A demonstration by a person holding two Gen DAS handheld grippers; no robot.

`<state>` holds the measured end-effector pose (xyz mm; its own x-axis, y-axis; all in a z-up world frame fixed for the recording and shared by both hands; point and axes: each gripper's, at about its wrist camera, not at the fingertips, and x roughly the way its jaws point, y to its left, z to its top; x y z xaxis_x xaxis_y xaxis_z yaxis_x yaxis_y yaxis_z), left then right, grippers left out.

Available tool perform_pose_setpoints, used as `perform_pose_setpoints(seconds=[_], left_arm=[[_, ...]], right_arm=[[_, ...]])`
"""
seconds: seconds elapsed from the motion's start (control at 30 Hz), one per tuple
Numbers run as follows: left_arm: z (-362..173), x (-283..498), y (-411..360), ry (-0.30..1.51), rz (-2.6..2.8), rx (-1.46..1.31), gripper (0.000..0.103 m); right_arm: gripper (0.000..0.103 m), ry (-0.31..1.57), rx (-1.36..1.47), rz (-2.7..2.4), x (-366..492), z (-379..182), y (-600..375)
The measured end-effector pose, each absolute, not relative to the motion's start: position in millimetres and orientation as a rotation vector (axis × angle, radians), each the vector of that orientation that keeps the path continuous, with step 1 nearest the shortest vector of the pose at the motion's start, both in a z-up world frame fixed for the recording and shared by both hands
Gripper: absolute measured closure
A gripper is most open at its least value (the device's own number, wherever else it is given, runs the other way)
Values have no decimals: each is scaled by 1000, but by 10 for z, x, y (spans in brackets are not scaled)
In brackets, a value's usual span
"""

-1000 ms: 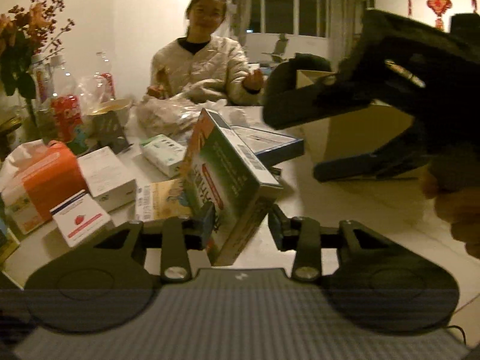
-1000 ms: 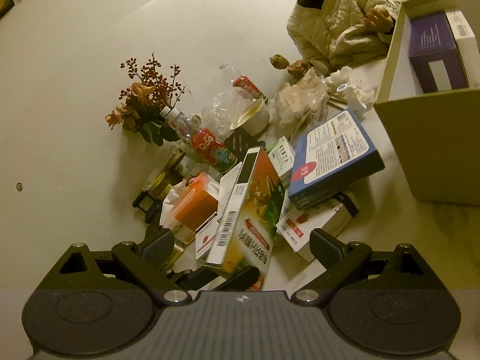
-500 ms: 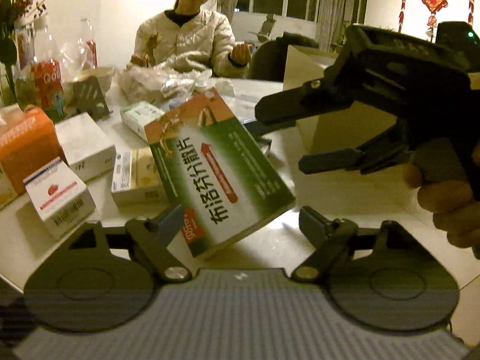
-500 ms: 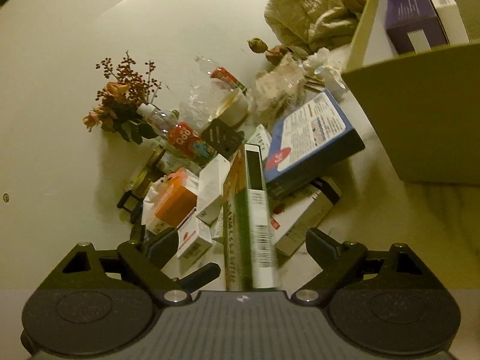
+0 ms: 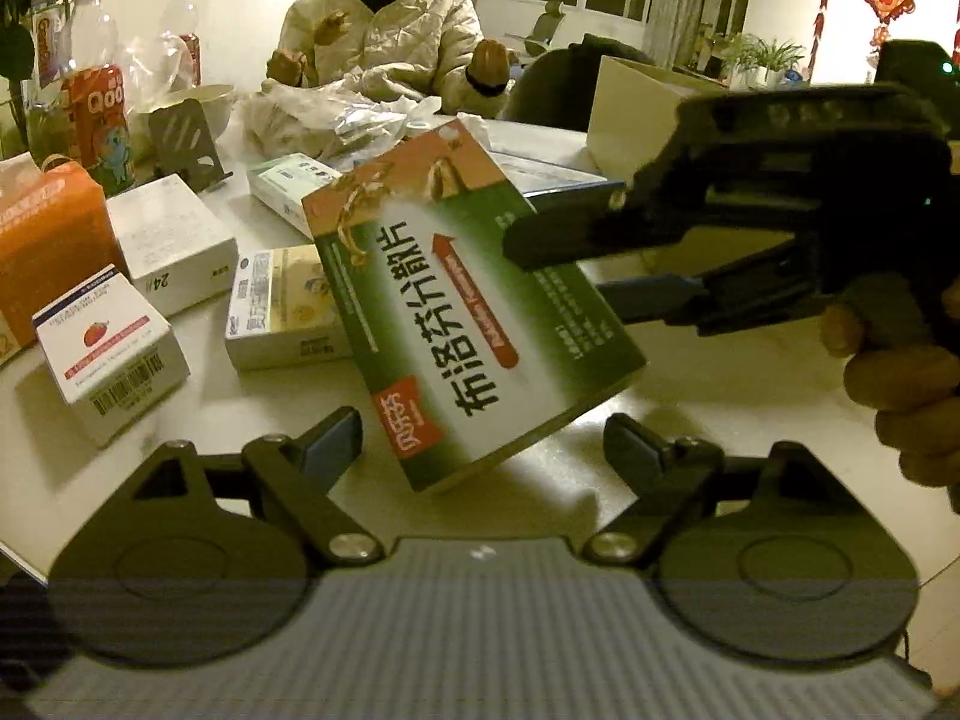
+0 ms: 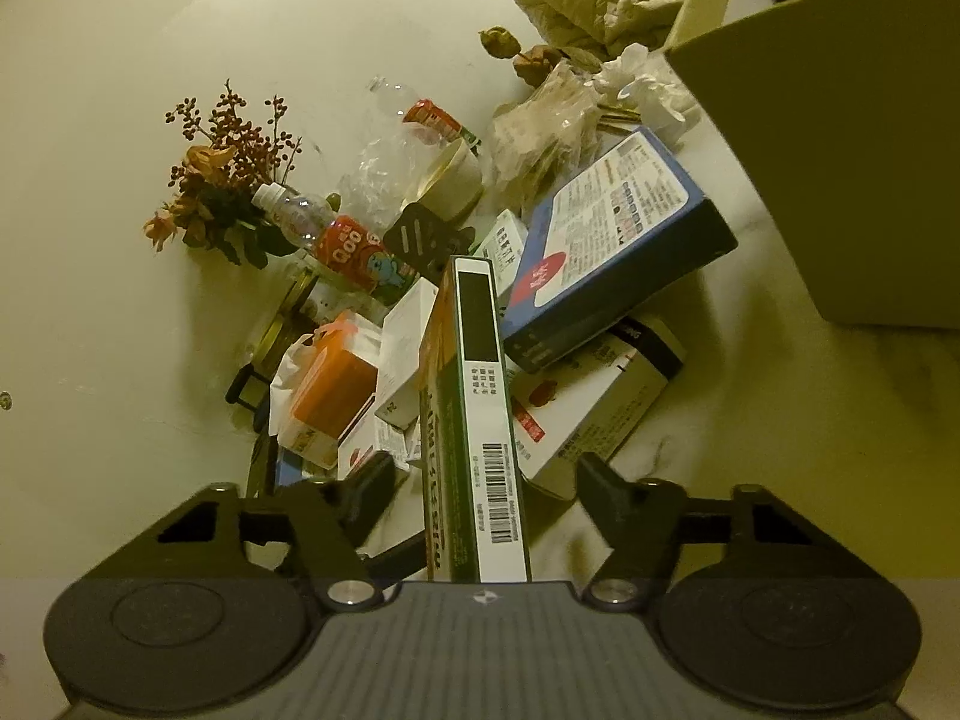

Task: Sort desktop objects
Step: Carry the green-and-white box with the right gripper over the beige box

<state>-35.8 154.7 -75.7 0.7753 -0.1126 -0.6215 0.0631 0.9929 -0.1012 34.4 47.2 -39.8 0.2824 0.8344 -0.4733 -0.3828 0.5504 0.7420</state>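
A green and orange medicine box (image 5: 468,312) hangs tilted above the table, printed face up. In the left wrist view its right end lies between the fingers of my right gripper (image 5: 558,270), one above and one below. In the right wrist view the same box (image 6: 489,420) stands edge-on inside the right gripper (image 6: 486,474). Its jaws are closing, with a gap still showing on each side. My left gripper (image 5: 483,444) is open, and the box's lower corner sits between its fingers without touching them.
A cardboard box (image 5: 636,114) (image 6: 840,180) stands at the right. Small boxes crowd the table: a blue box (image 6: 600,252), an orange carton (image 5: 48,252), white boxes (image 5: 174,240). Bottles (image 5: 102,108) and flowers (image 6: 222,192) stand behind. A person (image 5: 384,42) sits across the table.
My left gripper opened and let go of the green box, which turned from upright to face-up. The right gripper's jaws narrowed around it. Both grippers sank a little.
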Motion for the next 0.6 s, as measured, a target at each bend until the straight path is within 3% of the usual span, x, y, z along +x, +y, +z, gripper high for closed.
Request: perform_pose_setpoints(seconds=[0.1, 0.13, 0.2, 0.6], left_arm=[[-758, -352, 1552, 680, -97, -77, 14], [-758, -351, 1554, 680, -97, -77, 14], [-758, -347, 1558, 682, -98, -77, 14], [-724, -364, 1535, 687, -110, -62, 13]], right_arm=[[64, 965, 546, 890, 337, -392, 503], [65, 962, 543, 895, 330, -389, 508], [76, 960, 538, 899, 325, -390, 519], [81, 926, 567, 903, 276, -297, 460]])
